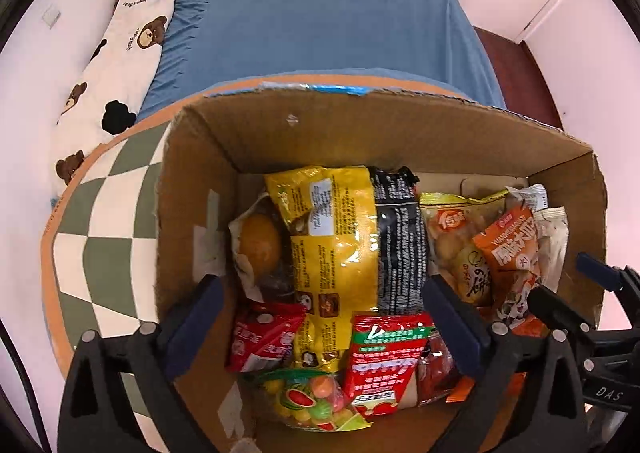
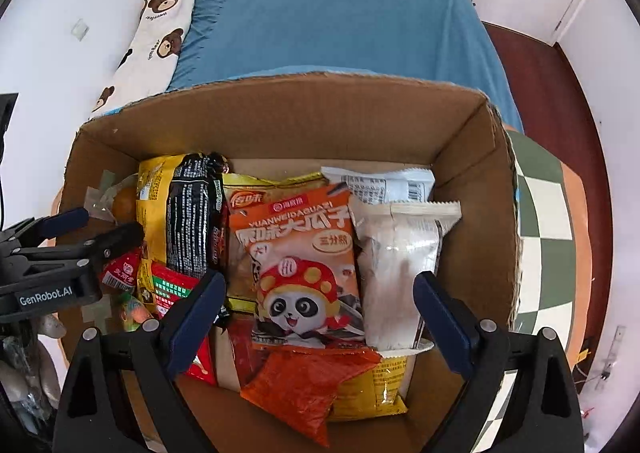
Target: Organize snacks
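Note:
A cardboard box [image 1: 400, 129] full of snack packets sits on a checkered round table. In the left wrist view my left gripper [image 1: 320, 317] is open above a yellow bag [image 1: 332, 237], a black packet [image 1: 396, 249], a red packet [image 1: 384, 357] and a candy bag [image 1: 316, 401]. In the right wrist view my right gripper [image 2: 320, 313] is open above the orange panda packet [image 2: 300, 265], beside a white packet [image 2: 400, 265] and a red-orange pouch [image 2: 308, 385]. Each gripper shows at the edge of the other's view, the right gripper [image 1: 568, 293] and the left gripper [image 2: 92, 229]. Both are empty.
The box [image 2: 280, 121] stands on a green-and-white checkered table [image 1: 104, 237] with an orange rim. Behind it is a bed with a blue sheet [image 1: 320, 13] and a bear-print pillow [image 1: 120, 53]. Dark red floor [image 2: 560, 113] lies to the right.

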